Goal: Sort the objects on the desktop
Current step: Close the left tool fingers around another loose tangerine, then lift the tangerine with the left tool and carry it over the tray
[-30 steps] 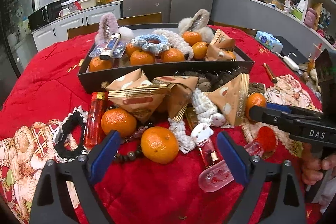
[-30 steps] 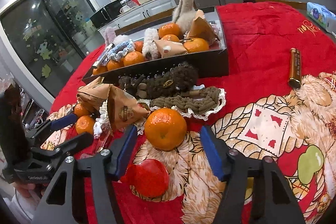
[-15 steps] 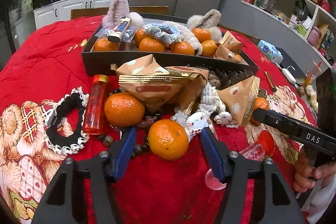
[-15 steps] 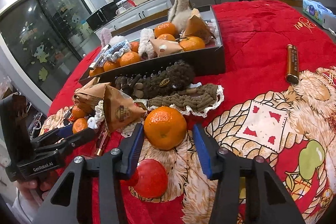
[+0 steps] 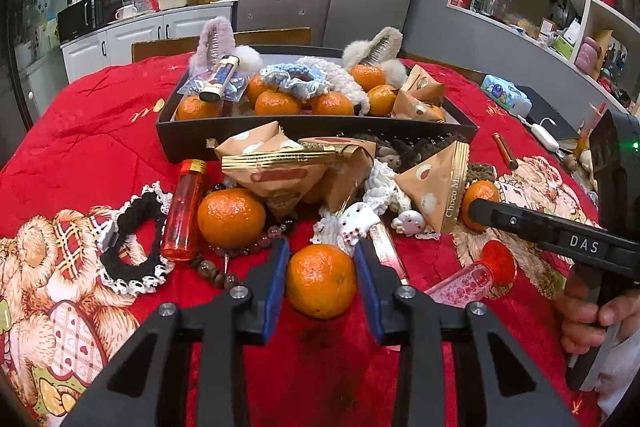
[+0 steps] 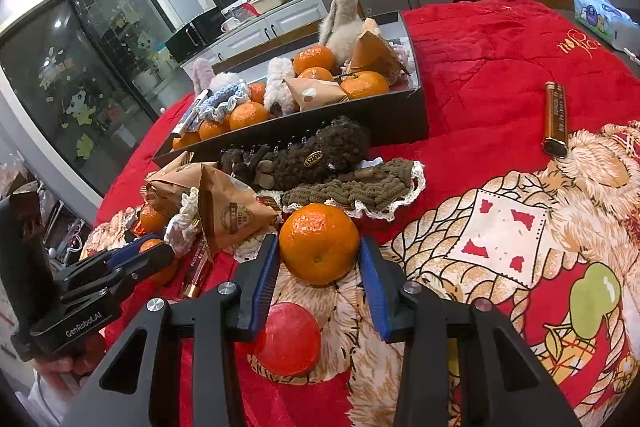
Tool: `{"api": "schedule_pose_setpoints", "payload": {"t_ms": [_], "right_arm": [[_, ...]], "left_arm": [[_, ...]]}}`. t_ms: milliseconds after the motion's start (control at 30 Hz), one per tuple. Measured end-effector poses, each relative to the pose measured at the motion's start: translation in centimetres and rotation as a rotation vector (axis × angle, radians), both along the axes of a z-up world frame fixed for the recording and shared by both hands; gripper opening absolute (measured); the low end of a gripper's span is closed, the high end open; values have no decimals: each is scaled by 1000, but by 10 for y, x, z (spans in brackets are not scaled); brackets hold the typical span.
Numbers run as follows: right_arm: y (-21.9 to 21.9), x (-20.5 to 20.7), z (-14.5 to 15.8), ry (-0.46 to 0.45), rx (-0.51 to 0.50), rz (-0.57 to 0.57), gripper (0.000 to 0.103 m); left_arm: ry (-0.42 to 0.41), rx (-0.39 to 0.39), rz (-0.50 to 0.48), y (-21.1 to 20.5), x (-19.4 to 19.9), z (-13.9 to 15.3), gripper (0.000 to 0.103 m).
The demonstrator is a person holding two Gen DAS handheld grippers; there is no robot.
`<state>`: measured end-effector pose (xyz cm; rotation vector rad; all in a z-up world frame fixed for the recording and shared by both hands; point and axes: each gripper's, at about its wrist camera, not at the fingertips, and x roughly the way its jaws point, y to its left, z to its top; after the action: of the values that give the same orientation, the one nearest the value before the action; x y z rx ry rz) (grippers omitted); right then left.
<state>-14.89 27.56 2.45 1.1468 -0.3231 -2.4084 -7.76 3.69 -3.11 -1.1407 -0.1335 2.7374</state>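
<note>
- On red quilted surface [image 5: 100, 115]: loose clutter in front of black tray [image 5: 320, 139], both grippers low over it.
- Left gripper [image 5: 321, 263]: blue-padded fingers [image 5: 276, 279] narrowed around a mandarin [image 5: 321, 281], one pad each side; contact vs hairline gap, cannot tell.
- Right gripper [image 6: 319, 263]: same pose on a second mandarin [image 6: 319, 244], fingers [image 6: 374, 291] close on both flanks; touching or not, cannot tell.
- Both mandarins resting on the surface, not lifted.
- Just behind left-held one: larger mandarin [image 5: 231, 217], bead bracelet [image 5: 224, 259], red lighter [image 5: 184, 211] lying flat, black lace scrunchie [image 5: 132, 239] further left.
- Paper snack packets [image 5: 280, 171] piled against tray front wall.
- Just behind right-held one: brown knit scrunchie [image 6: 352, 193], dark fuzzy clip [image 6: 320, 155] beyond it, near tray wall.
- Red round cap [image 6: 288, 339] directly below right fingers.
- Gold tube [image 6: 556, 119] lying well apart, off to the right.
- Tray contents: mandarins, scrunchies, fluffy clips, packets, all mixed.
</note>
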Motion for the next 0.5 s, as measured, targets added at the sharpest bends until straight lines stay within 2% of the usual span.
{"api": "schedule_pose_setpoints", "payload": {"t_ms": [500], "right_arm": [[-5, 7, 5, 35, 32, 20, 37]], "left_arm": [[45, -32, 13, -1, 12, 8, 35]]}}
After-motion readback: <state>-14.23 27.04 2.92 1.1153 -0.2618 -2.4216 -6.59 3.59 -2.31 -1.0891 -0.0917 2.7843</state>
